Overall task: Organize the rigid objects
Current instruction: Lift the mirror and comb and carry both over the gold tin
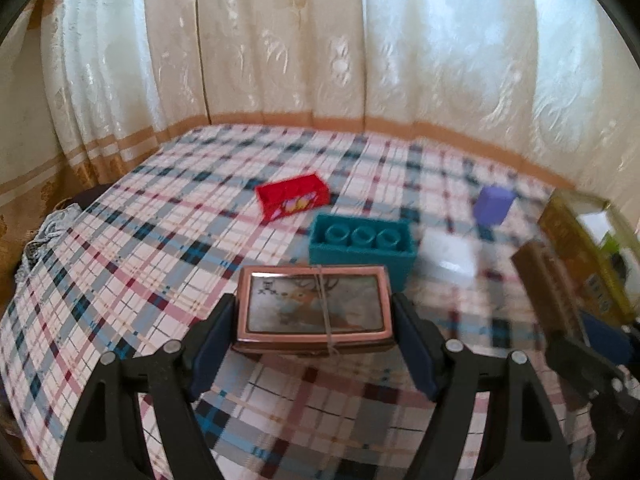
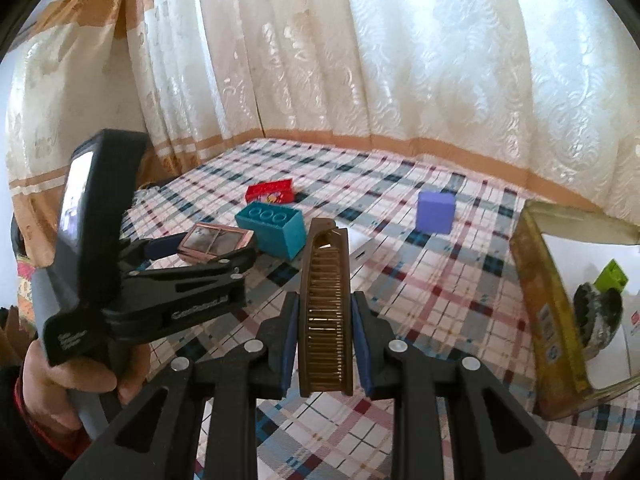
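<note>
At the far left of the right wrist view a hand (image 2: 60, 372) holds the left gripper (image 1: 314, 320), whose fingers are clamped on the short ends of a small rose-gold case (image 1: 314, 310) with a mirrored lid and a rubber band round its middle, lifted clear of the checked cloth (image 1: 120, 264). Beyond it, towards the far side, lie a red box (image 1: 292, 197) with a picture on its side and, nearer, a teal block (image 1: 362, 245) with three round sockets. Next comes the right gripper (image 2: 325, 344), closed tight on a brown comb (image 2: 325, 312) that points away, also off the cloth. Further right sit a purple cube (image 2: 436, 212) and, at the near right edge, a yellow box (image 2: 548, 300) lying open with a green piece and a dark item inside. To do this step well, I judge each tool should carry its piece level to the yellow box, one at a time so they do not collide, and let go low inside. Print on the left gripper's body and on the yellow box is too blurred to read.
</note>
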Tool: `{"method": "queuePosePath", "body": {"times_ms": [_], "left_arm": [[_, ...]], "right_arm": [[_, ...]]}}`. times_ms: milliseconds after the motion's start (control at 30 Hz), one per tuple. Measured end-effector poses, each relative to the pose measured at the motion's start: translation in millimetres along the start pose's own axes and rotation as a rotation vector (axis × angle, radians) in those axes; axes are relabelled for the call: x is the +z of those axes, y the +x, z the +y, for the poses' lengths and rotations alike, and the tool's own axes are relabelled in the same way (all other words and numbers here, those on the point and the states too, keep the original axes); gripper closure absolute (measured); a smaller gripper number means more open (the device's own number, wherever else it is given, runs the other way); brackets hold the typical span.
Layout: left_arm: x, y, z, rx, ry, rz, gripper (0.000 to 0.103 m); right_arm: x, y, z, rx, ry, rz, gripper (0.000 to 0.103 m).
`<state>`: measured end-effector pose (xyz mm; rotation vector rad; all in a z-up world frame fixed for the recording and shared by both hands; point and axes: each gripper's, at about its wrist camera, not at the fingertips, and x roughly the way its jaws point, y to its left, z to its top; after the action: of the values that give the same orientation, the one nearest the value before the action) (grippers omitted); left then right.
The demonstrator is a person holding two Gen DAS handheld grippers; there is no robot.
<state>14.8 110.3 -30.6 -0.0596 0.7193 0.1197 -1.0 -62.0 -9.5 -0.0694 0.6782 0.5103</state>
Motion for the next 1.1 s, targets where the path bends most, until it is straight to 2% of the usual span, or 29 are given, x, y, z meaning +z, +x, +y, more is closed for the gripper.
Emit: {"method": "queuePosePath", "body": {"times_ms": [167, 467, 867, 1100], "left_arm": [[2.5, -14.3, -11.8, -0.005, 0.006, -0.073, 0.026], [10.8, -30.4, -25.3, 0.011, 0.020, -0.143, 0.026], [20.6, -47.1, -55.4, -0.002, 0.053, -0.191, 0.026], [27.2, -54.8, -84.1, -0.058, 0.068, -0.218, 0.026]], "right_arm": [[3.0, -9.9, -9.0, -0.027, 0.014, -0.044, 0.075], [5.9, -25.6, -18.5, -0.059, 0.023, -0.104, 0.075], [4.5, -44.0, -34.5, -0.106, 0.033, -0.150, 0.075], [7.5, -60.2, -52.2, -0.160, 0.057, -0.196, 0.075]]}}
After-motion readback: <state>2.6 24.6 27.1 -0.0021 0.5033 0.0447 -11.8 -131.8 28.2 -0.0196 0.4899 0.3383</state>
